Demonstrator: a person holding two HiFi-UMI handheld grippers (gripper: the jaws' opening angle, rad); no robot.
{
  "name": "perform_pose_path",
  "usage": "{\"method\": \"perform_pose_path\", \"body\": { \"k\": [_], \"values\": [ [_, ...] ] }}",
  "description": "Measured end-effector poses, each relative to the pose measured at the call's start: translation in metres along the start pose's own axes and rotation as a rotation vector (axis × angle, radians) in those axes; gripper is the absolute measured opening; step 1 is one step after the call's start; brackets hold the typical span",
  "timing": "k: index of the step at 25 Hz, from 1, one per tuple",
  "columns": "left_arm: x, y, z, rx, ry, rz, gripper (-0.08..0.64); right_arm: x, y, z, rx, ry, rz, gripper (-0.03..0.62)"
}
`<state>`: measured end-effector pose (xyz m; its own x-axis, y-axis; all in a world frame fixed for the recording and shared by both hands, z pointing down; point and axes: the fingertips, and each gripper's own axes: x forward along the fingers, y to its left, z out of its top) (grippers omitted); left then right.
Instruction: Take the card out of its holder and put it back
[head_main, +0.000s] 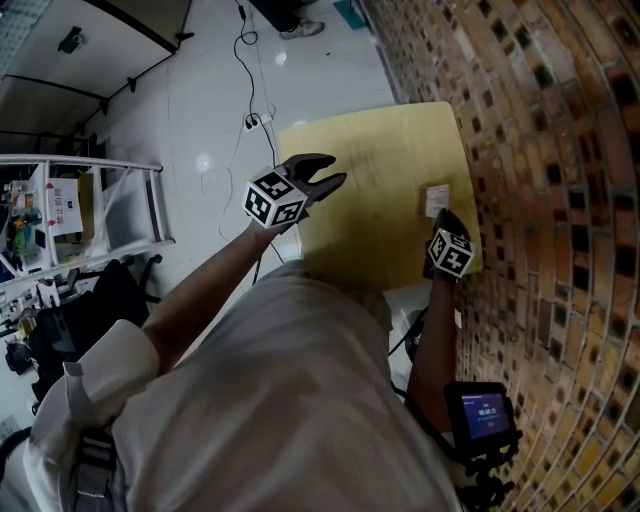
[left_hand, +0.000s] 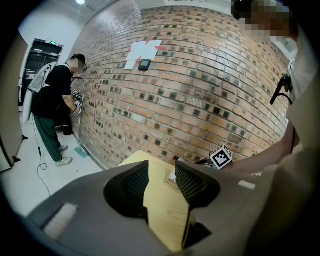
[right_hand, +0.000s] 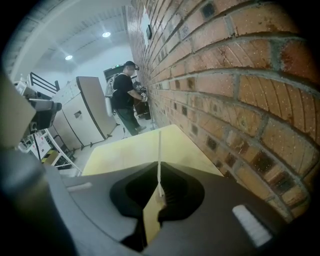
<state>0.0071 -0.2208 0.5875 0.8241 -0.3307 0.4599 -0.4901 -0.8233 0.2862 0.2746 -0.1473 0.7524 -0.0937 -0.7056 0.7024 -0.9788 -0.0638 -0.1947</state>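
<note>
In the right gripper view my right gripper (right_hand: 159, 192) is shut on a thin white card (right_hand: 159, 155), seen edge-on and sticking out ahead of the jaws. The head view shows this gripper (head_main: 446, 222) near the table's right edge by the brick wall, with a white card and tan holder (head_main: 436, 200) just ahead of its tips. Whether the card sits inside the holder I cannot tell. My left gripper (head_main: 325, 175) hovers open and empty over the table's left side; between its jaws (left_hand: 161, 182) only the tabletop shows. The holder (left_hand: 173, 176) lies beyond its right finger.
The yellow wooden table (head_main: 370, 190) stands against a brick wall (head_main: 540, 200). A metal rack (head_main: 80, 215) stands at the left and cables (head_main: 245, 90) lie on the white floor. A person (left_hand: 55, 107) works at the wall farther off. A small screen (head_main: 485, 410) sits by my right arm.
</note>
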Motion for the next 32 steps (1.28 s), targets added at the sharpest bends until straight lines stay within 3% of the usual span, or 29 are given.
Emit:
{"method": "perform_pose_path", "body": {
  "k": [26, 29, 32],
  "values": [
    [-0.026, -0.009, -0.008, -0.018, -0.003, 0.026, 0.187, 0.025, -0.004, -0.035, 0.016, 0.038, -0.024, 0.019],
    [-0.021, -0.006, -0.009, -0.014, -0.005, 0.02, 0.187, 0.03, -0.009, -0.032, 0.009, 0.074, -0.05, 0.034],
    [-0.009, -0.005, -0.006, -0.006, -0.013, 0.011, 0.187, 0.031, -0.015, -0.014, -0.01, 0.029, -0.052, 0.12]
  ]
}}
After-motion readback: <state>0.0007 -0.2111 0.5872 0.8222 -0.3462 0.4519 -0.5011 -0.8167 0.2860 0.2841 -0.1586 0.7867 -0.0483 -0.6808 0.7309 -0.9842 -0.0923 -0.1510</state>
